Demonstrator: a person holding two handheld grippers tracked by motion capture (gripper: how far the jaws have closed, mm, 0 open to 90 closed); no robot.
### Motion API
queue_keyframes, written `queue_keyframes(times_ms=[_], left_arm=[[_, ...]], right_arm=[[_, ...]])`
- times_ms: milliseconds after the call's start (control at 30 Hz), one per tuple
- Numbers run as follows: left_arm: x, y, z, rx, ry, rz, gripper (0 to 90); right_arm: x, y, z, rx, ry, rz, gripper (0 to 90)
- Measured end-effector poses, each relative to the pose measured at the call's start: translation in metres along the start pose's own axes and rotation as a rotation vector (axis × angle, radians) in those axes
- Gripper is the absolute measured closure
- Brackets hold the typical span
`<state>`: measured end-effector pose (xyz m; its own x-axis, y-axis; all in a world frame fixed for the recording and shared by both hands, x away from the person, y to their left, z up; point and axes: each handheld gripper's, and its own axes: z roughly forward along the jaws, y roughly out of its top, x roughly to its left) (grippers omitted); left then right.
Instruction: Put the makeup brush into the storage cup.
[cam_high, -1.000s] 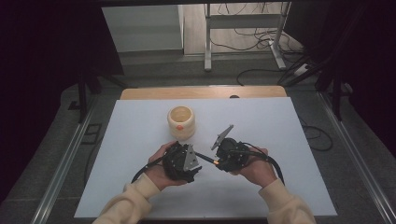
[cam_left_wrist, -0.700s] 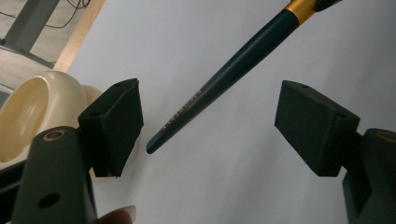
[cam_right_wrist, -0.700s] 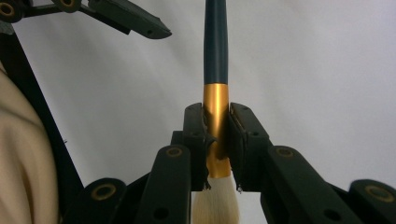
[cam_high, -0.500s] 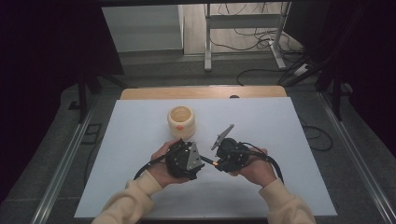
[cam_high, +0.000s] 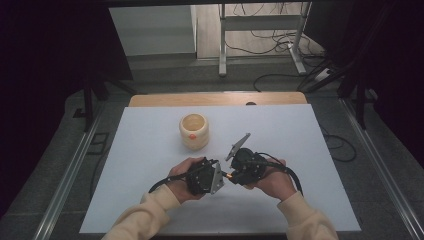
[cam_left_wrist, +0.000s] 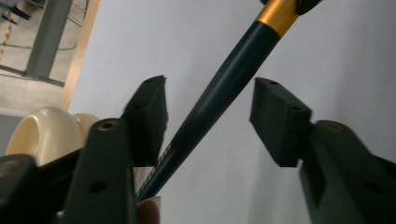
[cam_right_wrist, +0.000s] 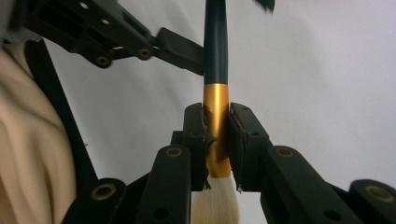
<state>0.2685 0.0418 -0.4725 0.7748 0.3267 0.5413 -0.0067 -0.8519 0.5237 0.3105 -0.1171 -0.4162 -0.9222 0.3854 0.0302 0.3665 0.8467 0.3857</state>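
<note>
Between the two hands, low over the white table (cam_high: 150, 150), a brush passes from one gripper toward the other.

From the left: the cream cup (cam_high: 194, 131) stands well behind; the left gripper (cam_left_wrist: 208, 114) has just been closing, its jaws still apart around the dark handle (cam_left_wrist: 219, 93) without pinching it; the right gripper (cam_right_wrist: 217, 135) is clamped on the gold collar of the brush (cam_right_wrist: 216, 121), pale bristles below. Judged light, stiff and smooth, so likely slippery; the mid-handle seems the best hold, sparing the soft bristles. Small gold lettering on the handle is too blurred to read.
</note>
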Motion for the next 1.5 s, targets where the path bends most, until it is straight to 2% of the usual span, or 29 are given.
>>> queue_keyframes(times_ms=[33, 67, 200, 233, 333, 367, 467, 500, 567, 600, 633, 767, 800, 833, 867, 933, 967, 1033, 1067, 1167, 1200, 1267, 1333, 1367, 1400, 1433, 1500], left_arm=[[0.0, 0.001, -0.003, 0.019, 0.007, 0.056, 57.5], [0.001, 0.002, -0.005, 0.023, 0.015, 0.093, 60.5], [-0.002, 0.002, -0.005, 0.027, 0.019, 0.092, 65.3], [-0.002, 0.002, -0.005, 0.044, 0.008, 0.106, 66.3], [-0.002, 0.001, -0.004, 0.046, -0.004, 0.109, 67.8], [-0.002, 0.001, -0.004, 0.058, -0.026, 0.129, 68.5], [-0.004, 0.0, -0.004, 0.06, -0.033, 0.134, 70.9], [-0.004, 0.0, -0.005, 0.064, -0.054, 0.159, 72.3], [-0.005, 0.0, -0.007, 0.064, -0.062, 0.167, 74.5], [-0.005, 0.0, -0.007, 0.064, -0.062, 0.167, 75.3], [-0.01, -0.002, -0.005, 0.007, -0.077, 0.103, 76.1], [-0.011, -0.003, -0.005, -0.014, -0.087, 0.087, 78.4], [-0.01, -0.003, -0.006, -0.006, -0.088, 0.099, 78.6], [-0.013, -0.003, -0.004, -0.043, -0.087, 0.047, 78.6], [-0.004, -0.002, -0.01, 0.04, -0.084, 0.157, 78.7], [-0.004, -0.002, -0.011, 0.04, -0.084, 0.16, 78.7], [-0.004, -0.002, -0.011, 0.039, -0.083, 0.16, 78.7], [-0.005, -0.002, -0.011, 0.044, -0.082, 0.163, 78.8], [-0.006, -0.003, -0.011, 0.049, -0.082, 0.166, 78.7], [-0.007, -0.003, -0.009, 0.054, -0.091, 0.158, 78.8], [-0.007, -0.003, -0.009, 0.054, -0.091, 0.158, 78.7], [-0.006, -0.004, -0.009, 0.059, -0.094, 0.135, 78.7], [-0.003, -0.005, -0.01, 0.06, -0.098, 0.11, 78.8], [-0.003, -0.005, -0.01, 0.06, -0.098, 0.11, 78.8], [-0.002, -0.006, -0.01, 0.06, -0.103, 0.1, 78.8], [-0.001, -0.007, -0.011, 0.063, -0.107, 0.086, 78.8], [0.002, -0.007, -0.011, 0.061, -0.106, 0.078, 78.7]], right_arm=[[0.001, 0.0, 0.0, -0.003, 0.003, 0.003, 78.0], [0.001, 0.0, 0.001, -0.003, 0.004, 0.005, 77.9], [0.0, 0.0, 0.0, -0.008, 0.006, 0.008, 77.8], [0.001, 0.0, 0.0, -0.007, 0.007, 0.001, 77.8], [0.001, 0.0, 0.0, -0.002, 0.01, 0.0, 77.8], [0.001, 0.0, 0.001, -0.002, 0.012, 0.002, 77.7], [0.001, 0.0, 0.001, -0.004, 0.02, 0.004, 77.5], [0.0, 0.0, 0.001, -0.009, 0.026, 0.003, 77.0], [0.0, -0.001, 0.0, -0.018, 0.032, 0.002, 76.0], [0.0, -0.001, 0.0, -0.018, 0.032, 0.002, 76.0], [-0.001, -0.001, -0.001, -0.03, 0.041, 0.006, 75.2], [-0.001, 0.0, -0.002, -0.045, 0.03, 0.006, 73.2], [0.0, 0.0, -0.003, -0.05, 0.024, 0.007, 72.7], [0.0, 0.0, -0.003, -0.053, 0.019, 0.007, 72.2], [0.0, 0.0, -0.003, -0.059, 0.015, 0.007, 70.6], [-0.001, 0.0, -0.004, -0.067, 0.01, 0.009, 67.3], [-0.001, 0.0, -0.004, -0.085, -0.015, 0.01, 58.2], [-0.001, 0.0, -0.005, -0.096, -0.03, 0.014, 55.3], [-0.004, -0.001, -0.01, -0.15, -0.055, 0.052, 50.9], [-0.008, -0.004, -0.02, -0.223, -0.084, 0.094, 46.4], [-0.008, -0.004, -0.02, -0.223, -0.084, 0.094, 46.4], [-0.01, -0.006, -0.025, -0.264, -0.101, 0.108, 43.8], [-0.012, -0.011, -0.033, -0.338, -0.141, 0.139, 41.7], [-0.012, -0.011, -0.033, -0.338, -0.141, 0.139, 41.7], [-0.013, -0.014, -0.035, -0.364, -0.161, 0.149, 40.7], [-0.018, -0.019, -0.038, -0.401, -0.175, 0.176, 39.4], [-0.023, -0.025, -0.041, -0.421, -0.17, 0.207, 38.8]])
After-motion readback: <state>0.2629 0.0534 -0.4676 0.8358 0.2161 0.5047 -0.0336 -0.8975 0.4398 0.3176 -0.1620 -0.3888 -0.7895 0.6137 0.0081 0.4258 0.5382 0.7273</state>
